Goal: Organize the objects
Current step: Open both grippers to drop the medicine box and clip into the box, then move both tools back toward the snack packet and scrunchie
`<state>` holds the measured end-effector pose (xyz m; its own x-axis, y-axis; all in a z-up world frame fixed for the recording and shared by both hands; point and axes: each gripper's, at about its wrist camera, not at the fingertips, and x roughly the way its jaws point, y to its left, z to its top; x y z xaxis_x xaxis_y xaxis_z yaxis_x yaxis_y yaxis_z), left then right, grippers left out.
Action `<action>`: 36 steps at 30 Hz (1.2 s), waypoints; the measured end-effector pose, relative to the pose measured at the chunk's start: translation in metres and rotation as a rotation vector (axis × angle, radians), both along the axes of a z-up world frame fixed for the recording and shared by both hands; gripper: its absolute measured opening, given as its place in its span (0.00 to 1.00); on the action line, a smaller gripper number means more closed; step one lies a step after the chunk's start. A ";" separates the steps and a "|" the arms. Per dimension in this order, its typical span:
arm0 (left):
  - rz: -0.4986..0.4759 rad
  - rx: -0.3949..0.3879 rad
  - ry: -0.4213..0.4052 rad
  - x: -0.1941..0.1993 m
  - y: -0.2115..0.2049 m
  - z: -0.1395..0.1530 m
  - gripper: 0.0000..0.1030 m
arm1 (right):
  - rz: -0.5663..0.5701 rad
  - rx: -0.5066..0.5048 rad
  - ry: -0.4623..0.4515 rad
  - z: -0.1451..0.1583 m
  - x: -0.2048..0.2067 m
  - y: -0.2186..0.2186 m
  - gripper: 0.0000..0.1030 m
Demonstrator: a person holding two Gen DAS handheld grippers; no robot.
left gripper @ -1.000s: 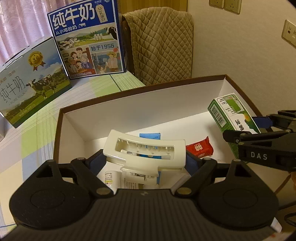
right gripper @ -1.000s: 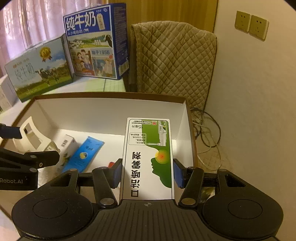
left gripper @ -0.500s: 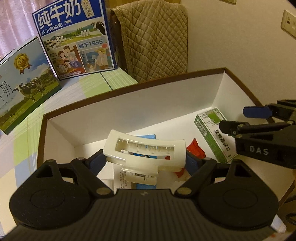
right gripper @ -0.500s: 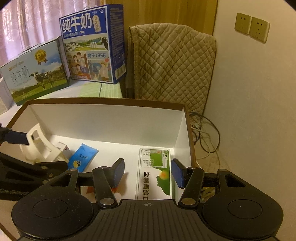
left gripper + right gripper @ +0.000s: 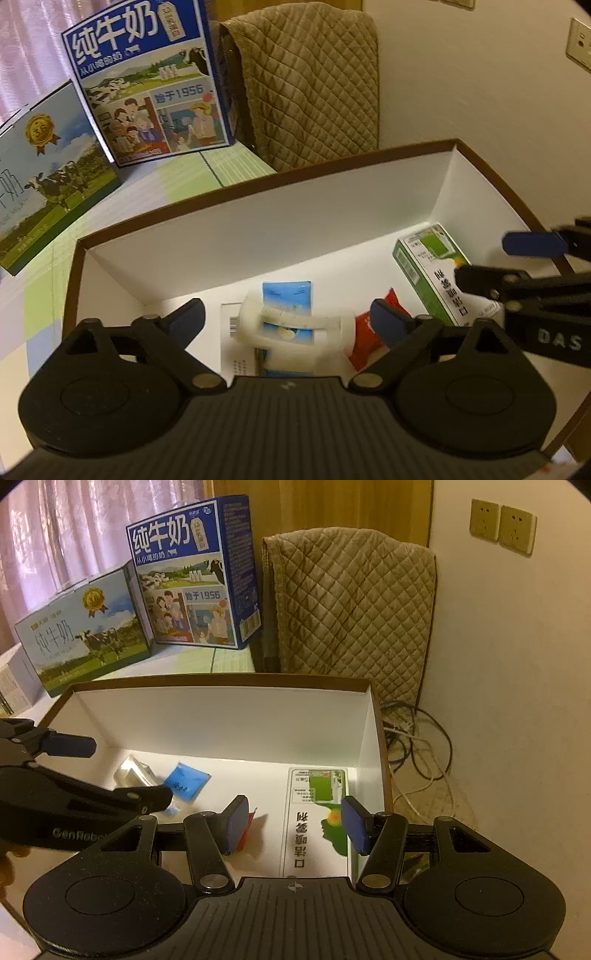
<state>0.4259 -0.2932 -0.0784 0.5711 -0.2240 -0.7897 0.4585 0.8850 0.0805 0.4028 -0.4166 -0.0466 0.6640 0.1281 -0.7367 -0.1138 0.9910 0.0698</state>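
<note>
A brown-rimmed cardboard box (image 5: 258, 184) with a white inside sits under both grippers. My left gripper (image 5: 286, 321) is open above it. Blurred, the white hair claw (image 5: 291, 328) lies loose below it on a blue packet (image 5: 286, 291), beside a red packet (image 5: 369, 332) and a small white carton (image 5: 232, 332). Over the box's right end, my right gripper (image 5: 295, 823) is open. The green and white carton (image 5: 317, 819) lies flat on the floor there, free of the pads. The left gripper's fingers (image 5: 70, 746) reach in from the left.
Two milk cartons, a blue one (image 5: 192, 576) and a pale one (image 5: 81, 635), stand on the table behind the box. A quilted cover (image 5: 351, 605) hangs beyond it. Cables (image 5: 417, 746) lie on the floor to the right, under wall sockets (image 5: 502, 526).
My left gripper opened and the hair claw dropped into the box. My right gripper let go of the green carton, which now lies on the box floor, and its fingers spread wider.
</note>
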 end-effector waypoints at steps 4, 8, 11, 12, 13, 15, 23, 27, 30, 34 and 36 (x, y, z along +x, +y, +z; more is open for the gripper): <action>0.015 -0.002 0.008 0.000 0.007 0.004 0.95 | 0.020 0.032 0.008 0.004 -0.008 -0.001 0.52; 0.014 -0.004 0.014 -0.009 0.018 0.009 0.95 | 0.041 0.028 0.016 0.006 -0.020 0.003 0.53; 0.025 -0.004 0.019 -0.018 0.027 0.013 0.95 | 0.048 0.030 0.021 0.007 -0.031 0.008 0.54; 0.028 -0.010 0.026 -0.021 0.030 0.015 0.95 | 0.048 0.034 0.022 0.007 -0.035 0.009 0.54; 0.031 -0.017 0.034 -0.023 0.032 0.016 0.95 | 0.049 0.036 0.022 0.008 -0.038 0.010 0.55; 0.039 -0.028 0.039 -0.029 0.037 0.020 0.95 | 0.053 0.037 0.021 0.011 -0.044 0.013 0.56; 0.055 -0.084 0.037 -0.056 0.059 0.045 0.95 | 0.060 0.044 0.001 0.028 -0.071 0.027 0.61; 0.068 -0.100 0.027 -0.072 0.071 0.057 0.95 | 0.062 0.049 -0.006 0.038 -0.085 0.034 0.61; 0.079 -0.115 0.015 -0.083 0.081 0.066 0.95 | 0.068 0.056 -0.006 0.045 -0.096 0.041 0.61; 0.104 -0.132 -0.012 -0.100 0.099 0.076 0.95 | 0.086 0.059 -0.014 0.054 -0.112 0.052 0.61; 0.123 -0.144 -0.019 -0.108 0.110 0.080 0.95 | 0.096 0.062 -0.020 0.059 -0.121 0.059 0.61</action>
<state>0.3178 -0.1831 0.0019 0.6158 -0.2616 -0.7432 0.3460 0.9373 -0.0433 0.2822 -0.3578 0.0123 0.6610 0.2371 -0.7120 -0.2102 0.9693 0.1276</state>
